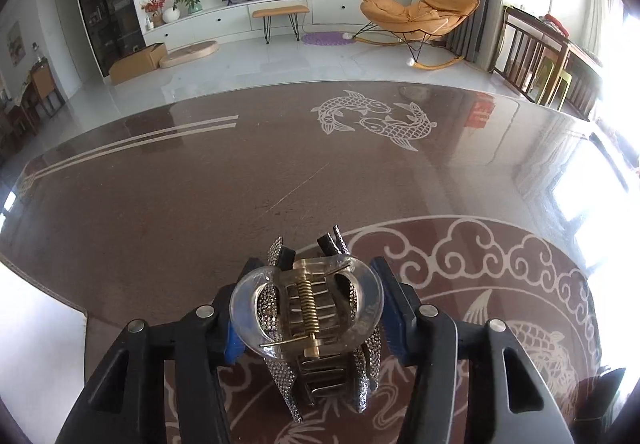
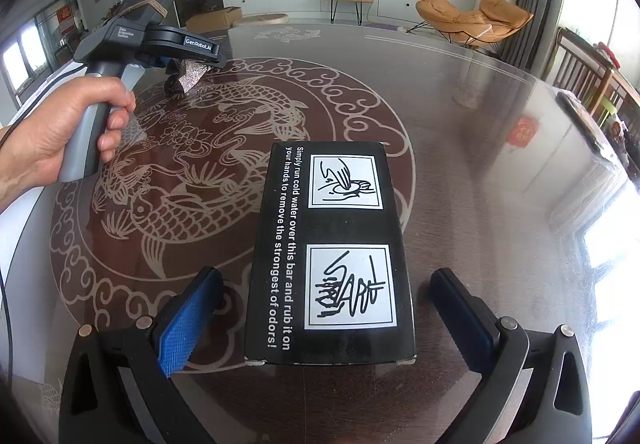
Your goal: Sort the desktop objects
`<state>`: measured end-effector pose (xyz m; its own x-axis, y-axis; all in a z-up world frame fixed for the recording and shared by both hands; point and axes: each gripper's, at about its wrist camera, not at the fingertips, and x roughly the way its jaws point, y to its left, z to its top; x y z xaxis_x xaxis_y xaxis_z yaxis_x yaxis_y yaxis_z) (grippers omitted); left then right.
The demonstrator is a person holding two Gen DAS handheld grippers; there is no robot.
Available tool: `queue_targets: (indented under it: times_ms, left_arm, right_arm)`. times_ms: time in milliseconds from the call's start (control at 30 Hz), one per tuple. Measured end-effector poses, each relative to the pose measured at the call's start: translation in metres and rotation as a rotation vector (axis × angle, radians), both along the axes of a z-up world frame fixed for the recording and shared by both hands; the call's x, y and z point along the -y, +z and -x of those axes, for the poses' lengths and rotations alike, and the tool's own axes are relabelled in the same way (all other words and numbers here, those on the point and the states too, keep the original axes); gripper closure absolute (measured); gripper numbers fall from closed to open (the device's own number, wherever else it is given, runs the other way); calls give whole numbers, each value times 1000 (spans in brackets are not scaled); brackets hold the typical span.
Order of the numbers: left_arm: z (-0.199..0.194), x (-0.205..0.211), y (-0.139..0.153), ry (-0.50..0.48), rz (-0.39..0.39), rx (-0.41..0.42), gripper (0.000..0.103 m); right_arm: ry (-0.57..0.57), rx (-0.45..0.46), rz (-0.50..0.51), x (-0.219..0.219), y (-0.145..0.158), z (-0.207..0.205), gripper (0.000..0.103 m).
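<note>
While clamped — hair claw [image 1: 308, 320] in left gripper [image 1: 310, 308]

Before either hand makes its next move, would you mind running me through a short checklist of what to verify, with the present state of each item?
1. Hair claw clip sits between the left gripper pads: ok.
2. Pads press firmly on the clip: cannot tell; the right pad looks slightly clear of it.
3. Right gripper jaws stand wide enough to straddle the black box: ok, open, pads clear of both sides.
4. Box lies flat on the glass table: ok.
5. Table ahead of the clip free of obstacles: ok in the left wrist view.
6. Destination for the sorted items in sight: not ok, none visible.
</note>
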<state>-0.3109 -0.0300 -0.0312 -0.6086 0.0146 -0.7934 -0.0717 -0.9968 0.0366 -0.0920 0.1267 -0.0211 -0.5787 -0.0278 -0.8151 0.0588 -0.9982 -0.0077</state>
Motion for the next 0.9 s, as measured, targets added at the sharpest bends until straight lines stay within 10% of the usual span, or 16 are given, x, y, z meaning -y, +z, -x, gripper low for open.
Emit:
queue_targets:
  times_ms: [467, 900]
  left_arm:
    - [-251, -13, -1, 11, -40, -6, 49]
    - [-266, -18, -3, 17, -29, -10, 48]
  right_arm:
    - [0, 0, 0, 0, 0, 0, 0]
    - [-3, 1, -3, -1, 0, 1, 0]
